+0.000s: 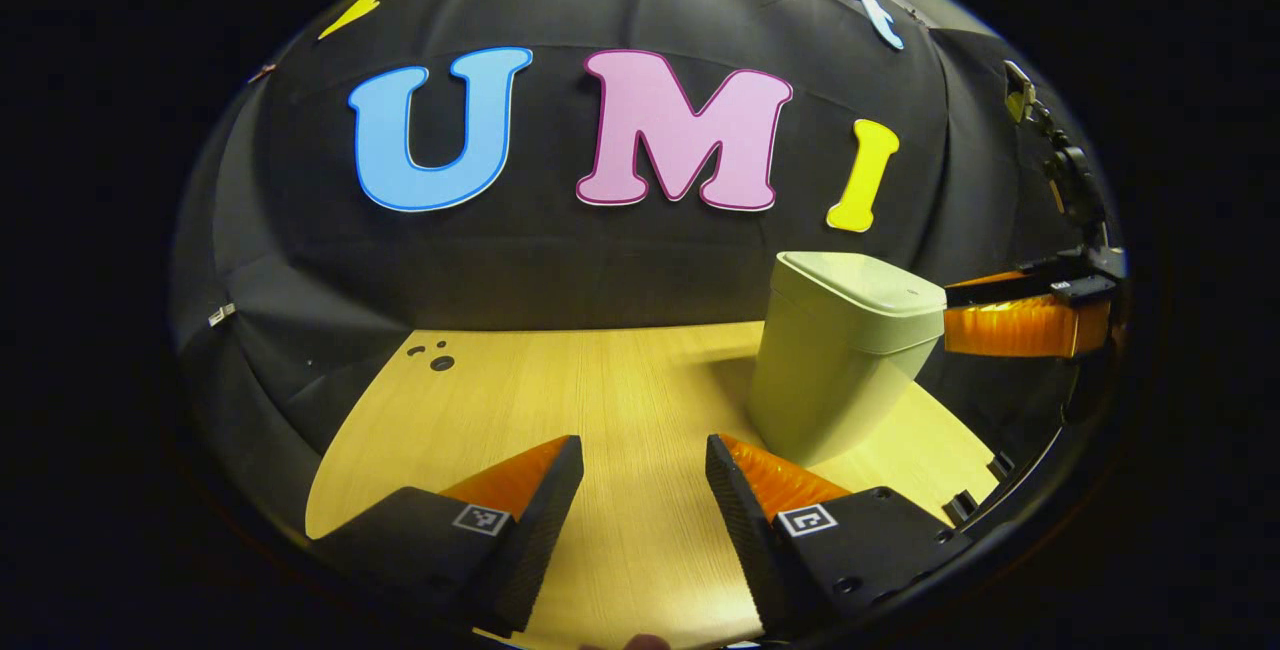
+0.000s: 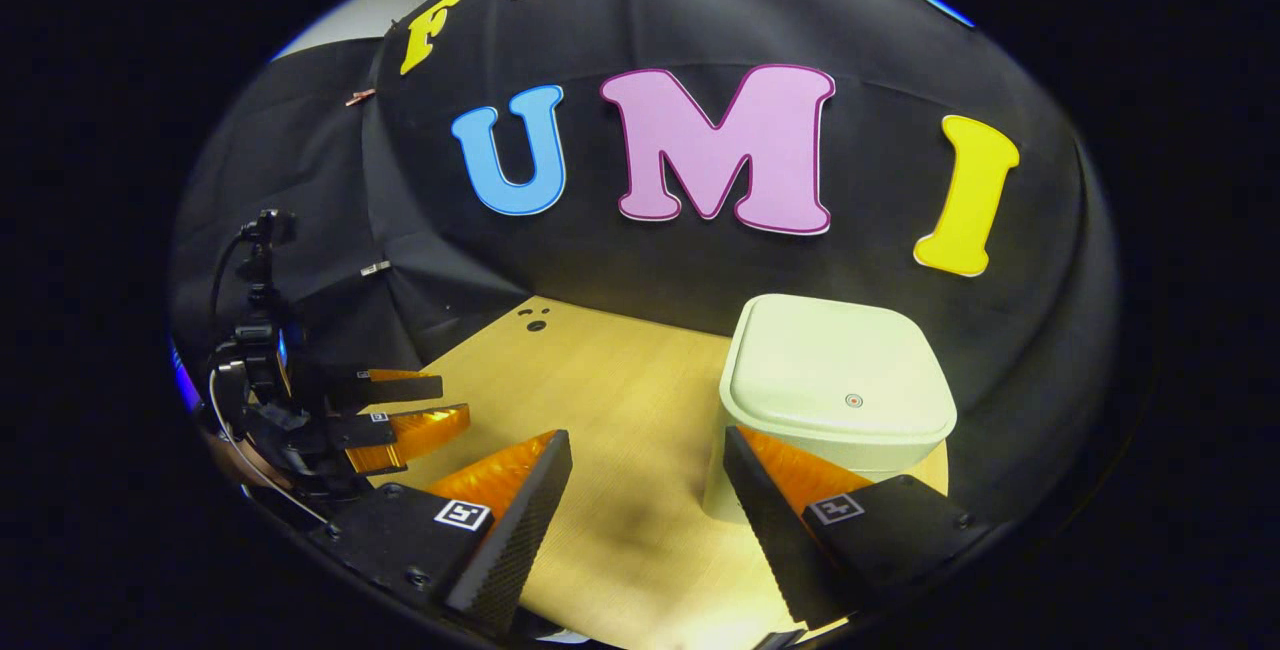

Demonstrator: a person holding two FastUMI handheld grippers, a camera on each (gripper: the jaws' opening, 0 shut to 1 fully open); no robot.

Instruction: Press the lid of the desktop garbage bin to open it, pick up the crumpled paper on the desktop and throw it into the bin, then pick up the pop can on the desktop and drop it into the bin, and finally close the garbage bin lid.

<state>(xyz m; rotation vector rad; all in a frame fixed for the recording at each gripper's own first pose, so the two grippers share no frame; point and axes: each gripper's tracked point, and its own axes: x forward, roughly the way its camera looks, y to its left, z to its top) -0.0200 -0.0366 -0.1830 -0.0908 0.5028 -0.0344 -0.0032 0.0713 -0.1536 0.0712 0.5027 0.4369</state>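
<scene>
Right gripper view: lidded bin [image 2: 838, 400] just beyond right tool [image 2: 648, 460].

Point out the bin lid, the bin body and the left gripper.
bin lid [image 2: 835, 370]: right gripper view, flat top.
bin body [image 1: 830, 390]: left gripper view, front wall.
left gripper [image 1: 645, 485]: left gripper view, between its fingertips.

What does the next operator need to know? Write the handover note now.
Left gripper: jaws open, empty, low over the light wooden desktop.
Right gripper: jaws open, empty, just in front of the pale green square plastic bin.
Bin lid is shut. I can see no crumpled paper or pop can on the visible desktop.
Done or left: cannot tell whether the items are already binned; check inside the bin and off-camera before proceeding.
</scene>
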